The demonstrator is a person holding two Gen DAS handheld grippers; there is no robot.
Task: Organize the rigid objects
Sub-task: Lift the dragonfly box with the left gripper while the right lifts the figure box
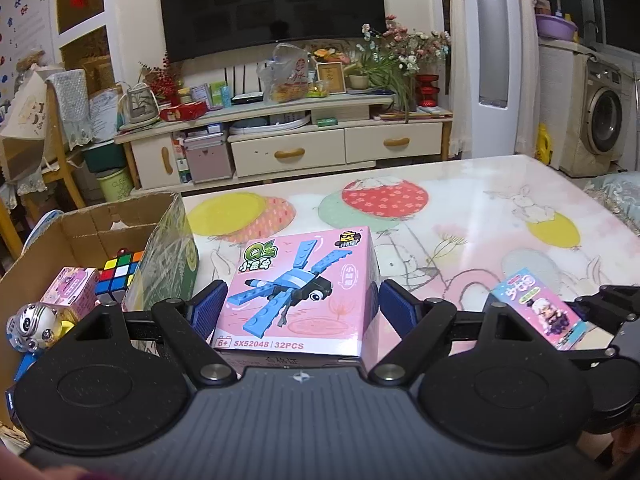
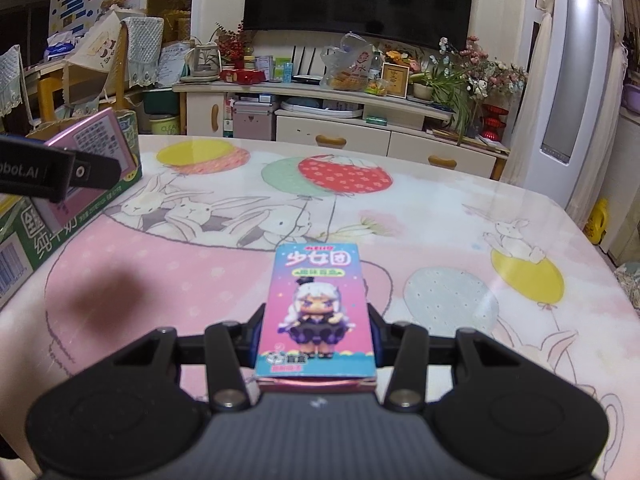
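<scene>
1. Boxes fill both our hand-held grippers: the left hand-held gripper is clamped on the pink dragonfly brick box, its blue pads pressed to the box's two sides so the printed face stays up.
2. Our right hand-held gripper is closed on the slim doll box, gripped across its narrow width, which we judge keeps it from twisting.
3. Both boxes are held above the desk with the balloon-and-rabbit cover.
4. The cardboard carton sits at the desk's left edge, just beside our left load; it already holds a colour cube, a small pink box and a panda-faced toy.
5. We judge the carton to be the collecting place, so the left box is likely to go in first.
</scene>
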